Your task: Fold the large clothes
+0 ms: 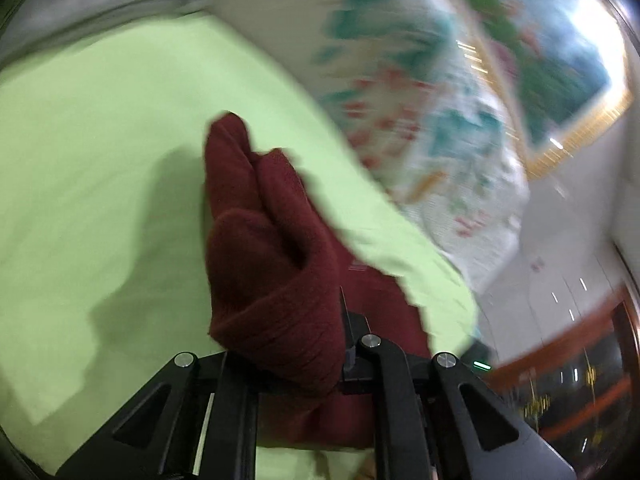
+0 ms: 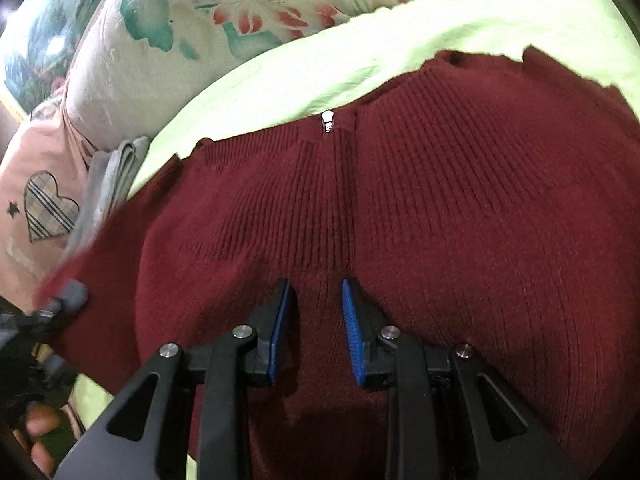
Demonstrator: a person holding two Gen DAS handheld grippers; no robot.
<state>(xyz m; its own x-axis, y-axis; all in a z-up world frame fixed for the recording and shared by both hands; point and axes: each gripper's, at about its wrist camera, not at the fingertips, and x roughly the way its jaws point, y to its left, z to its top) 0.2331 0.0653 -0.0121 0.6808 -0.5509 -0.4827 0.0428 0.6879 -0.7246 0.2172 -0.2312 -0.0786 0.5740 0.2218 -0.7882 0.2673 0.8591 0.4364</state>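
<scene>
Lime-green bedsheet (image 2: pixel 280 76) backs a maroon ribbed-knit sweater (image 2: pixel 460 200), spread flat for folding, zipper pull (image 2: pixel 328 120) straight ahead of the right gripper (image 2: pixel 314 312), whose 2 blue pads stand apart over the knit, gripping nothing. Left gripper (image 1: pixel 316 344) is clamped on a bunched fold, lifting it.

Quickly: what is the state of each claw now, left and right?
Left claw: closed on a bunch of the maroon sweater.
Right claw: open, pads apart over the sweater, gripping nothing.
</scene>
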